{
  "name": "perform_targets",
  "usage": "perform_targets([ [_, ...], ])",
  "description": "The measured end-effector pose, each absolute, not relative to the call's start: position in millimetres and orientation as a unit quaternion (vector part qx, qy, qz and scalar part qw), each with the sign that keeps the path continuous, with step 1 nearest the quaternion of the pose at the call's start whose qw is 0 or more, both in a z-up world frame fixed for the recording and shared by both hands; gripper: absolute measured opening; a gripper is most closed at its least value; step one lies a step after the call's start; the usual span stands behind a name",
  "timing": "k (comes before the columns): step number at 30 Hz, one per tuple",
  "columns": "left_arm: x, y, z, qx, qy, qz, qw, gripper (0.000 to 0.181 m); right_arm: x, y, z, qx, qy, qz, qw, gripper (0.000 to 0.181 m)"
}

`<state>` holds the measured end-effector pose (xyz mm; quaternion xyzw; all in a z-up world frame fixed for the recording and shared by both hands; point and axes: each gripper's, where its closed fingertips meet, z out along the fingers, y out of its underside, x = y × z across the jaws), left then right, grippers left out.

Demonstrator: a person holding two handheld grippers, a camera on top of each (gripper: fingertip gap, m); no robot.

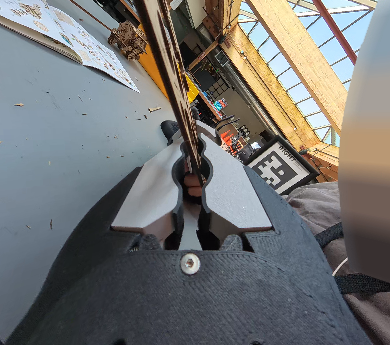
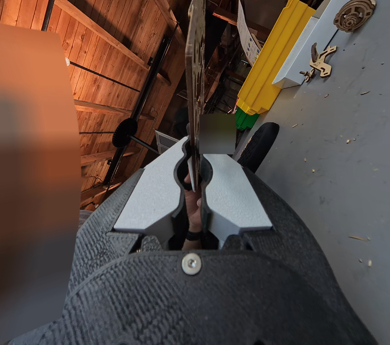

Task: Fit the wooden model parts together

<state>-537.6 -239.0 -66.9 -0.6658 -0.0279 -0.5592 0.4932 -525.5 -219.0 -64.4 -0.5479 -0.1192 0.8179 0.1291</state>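
A thin laser-cut wooden parts sheet (image 1: 162, 43) is held edge-on in the air above the grey table (image 1: 63, 134). My left gripper (image 1: 193, 151) is shut on one edge of it. My right gripper (image 2: 195, 155) is shut on the same kind of sheet (image 2: 196, 49), also edge-on, which rises away from the fingers. The other gripper's tagged side (image 1: 278, 168) shows just past the sheet in the left wrist view. A built wooden model vehicle (image 1: 128, 39) stands on the table. A round wooden gear assembly (image 2: 353, 14) and a small wooden piece (image 2: 320, 62) lie on the table.
An open instruction booklet (image 1: 52, 24) lies on the table. Yellow bins (image 2: 272, 60) and a green bin (image 2: 245, 120) stand at the table's edge, beside a white box (image 2: 306, 49). Wood chips (image 2: 358, 237) are scattered on the table. A black chair back (image 2: 261, 142) is close by. Both grippers' tips are close together, under 4 cm apart. The round wooden gear assembly (image 2: 353, 14) is about equally far from each gripper, around 20 cm.
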Motion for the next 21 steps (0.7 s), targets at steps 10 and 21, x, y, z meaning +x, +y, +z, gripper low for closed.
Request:
perform_targets([
  [10, -535.4, -239.8, -69.9, -0.665, -0.031, -0.572, 0.478, 0.001, -525.9, -222.1, -63.5, -0.545, -0.128, 0.819, 0.124, 0.005],
  [21, -540.2, -247.4, -76.8, -0.673, -0.044, -0.567, 0.474, 0.001, -541.8, -244.2, -75.2, -0.58, -0.2, 0.784, 0.094, 0.001],
])
